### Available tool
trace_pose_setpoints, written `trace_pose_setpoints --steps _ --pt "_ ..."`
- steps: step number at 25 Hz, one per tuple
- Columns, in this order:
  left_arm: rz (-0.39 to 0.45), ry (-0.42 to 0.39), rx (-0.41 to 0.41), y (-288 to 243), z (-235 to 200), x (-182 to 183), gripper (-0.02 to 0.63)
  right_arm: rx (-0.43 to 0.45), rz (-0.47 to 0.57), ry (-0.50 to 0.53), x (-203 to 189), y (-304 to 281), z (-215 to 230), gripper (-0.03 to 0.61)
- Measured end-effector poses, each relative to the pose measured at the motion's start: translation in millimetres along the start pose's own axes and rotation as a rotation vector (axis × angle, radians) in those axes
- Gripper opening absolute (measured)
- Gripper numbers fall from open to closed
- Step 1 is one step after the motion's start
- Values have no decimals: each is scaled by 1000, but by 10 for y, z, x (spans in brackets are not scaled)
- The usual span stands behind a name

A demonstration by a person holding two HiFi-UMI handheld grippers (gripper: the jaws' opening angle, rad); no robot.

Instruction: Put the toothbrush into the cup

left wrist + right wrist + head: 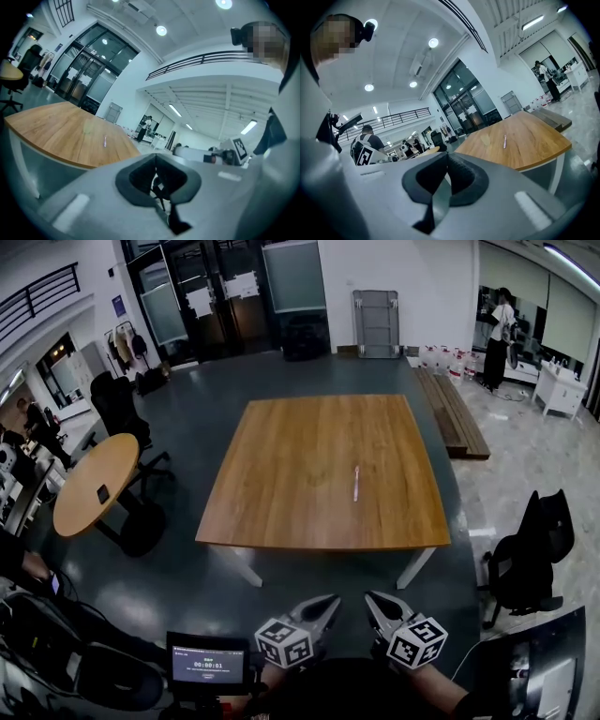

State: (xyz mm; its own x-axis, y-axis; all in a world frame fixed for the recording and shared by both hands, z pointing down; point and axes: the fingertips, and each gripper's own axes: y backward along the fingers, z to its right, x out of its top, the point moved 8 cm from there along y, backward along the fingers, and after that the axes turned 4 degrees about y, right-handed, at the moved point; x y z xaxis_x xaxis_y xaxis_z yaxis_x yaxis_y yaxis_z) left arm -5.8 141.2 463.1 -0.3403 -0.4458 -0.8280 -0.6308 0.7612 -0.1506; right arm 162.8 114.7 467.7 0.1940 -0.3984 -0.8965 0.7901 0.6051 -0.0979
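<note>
Toothbrush (355,483) lies untouched on the bench (281,484); our left tool (330,602) and right tool (373,600) hang well back, both closed, empty, so everything's left.

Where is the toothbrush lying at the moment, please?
In the head view the toothbrush lies flat on the wooden table, a little right of its centre, with nothing touching it.

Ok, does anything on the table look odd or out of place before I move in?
One thing: I can't clearly see a cup. The toothbrush lies flat, right of centre on the wooden table. A faint see-through shape left of it in the left gripper view may be it. Nothing looks spilled or damaged.
</note>
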Motion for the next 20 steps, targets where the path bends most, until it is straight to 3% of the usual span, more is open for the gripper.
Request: trace_pose_setpoints --steps 3,12,16,20 --pt "19 0 -3 -108 0 -58 3 12 3 -9 58 35 113 8" --pt "13 11 88 -117 -21 -189 3 28 -38 -77 -51 69 421 8" --pt "13 30 115 -181 -211 -143 3 22 -73 -101 -77 -87 552 11" --pt "15 24 92 -285 -569 61 3 -18 -74 -102 1 -486 704 21"
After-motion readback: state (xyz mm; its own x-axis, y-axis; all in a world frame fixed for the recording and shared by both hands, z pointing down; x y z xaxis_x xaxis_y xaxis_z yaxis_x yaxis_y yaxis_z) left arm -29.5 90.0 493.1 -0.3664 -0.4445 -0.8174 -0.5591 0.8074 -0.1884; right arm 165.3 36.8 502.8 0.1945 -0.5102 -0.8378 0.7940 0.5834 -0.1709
